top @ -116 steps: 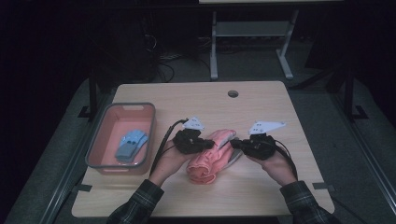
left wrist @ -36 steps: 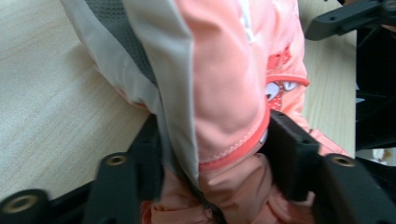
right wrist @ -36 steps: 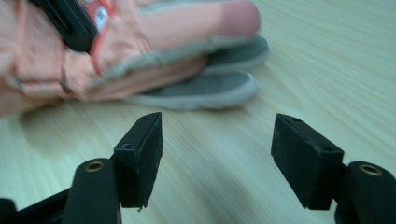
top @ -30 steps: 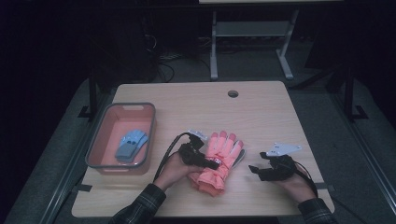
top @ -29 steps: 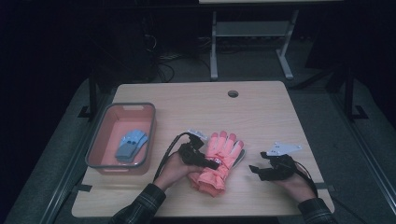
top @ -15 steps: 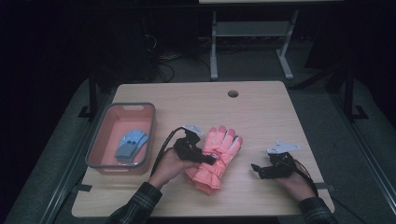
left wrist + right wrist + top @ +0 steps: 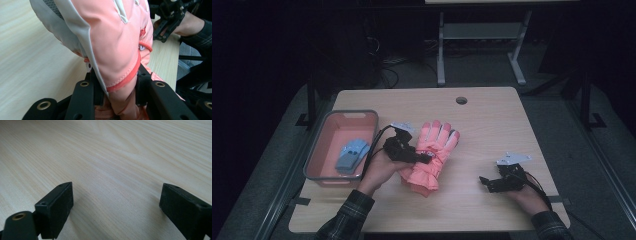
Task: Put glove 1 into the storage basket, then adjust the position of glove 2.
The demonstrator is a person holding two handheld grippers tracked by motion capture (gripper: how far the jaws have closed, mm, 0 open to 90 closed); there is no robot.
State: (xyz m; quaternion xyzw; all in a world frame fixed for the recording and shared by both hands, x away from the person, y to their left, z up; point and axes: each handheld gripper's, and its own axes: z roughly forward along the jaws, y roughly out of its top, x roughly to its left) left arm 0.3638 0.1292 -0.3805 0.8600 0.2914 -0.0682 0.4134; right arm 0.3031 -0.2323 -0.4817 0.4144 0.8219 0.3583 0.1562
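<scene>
Padded coral-pink glove (image 7: 432,152) of smooth, faintly sheened cloth, with grey fabric panels and a stitched orange hem band. Pale wooden table (image 7: 492,125), matt, fine straight grain. Matt black plastic left gripper (image 7: 117,92) and right gripper (image 7: 116,207); smooth plastic pink bin (image 7: 319,157).

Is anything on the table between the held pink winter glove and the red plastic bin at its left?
Nothing visible. The left gripper, shut on the pink winter glove, has only bare wooden table toward the red plastic bin, which holds a blue glove.
</scene>
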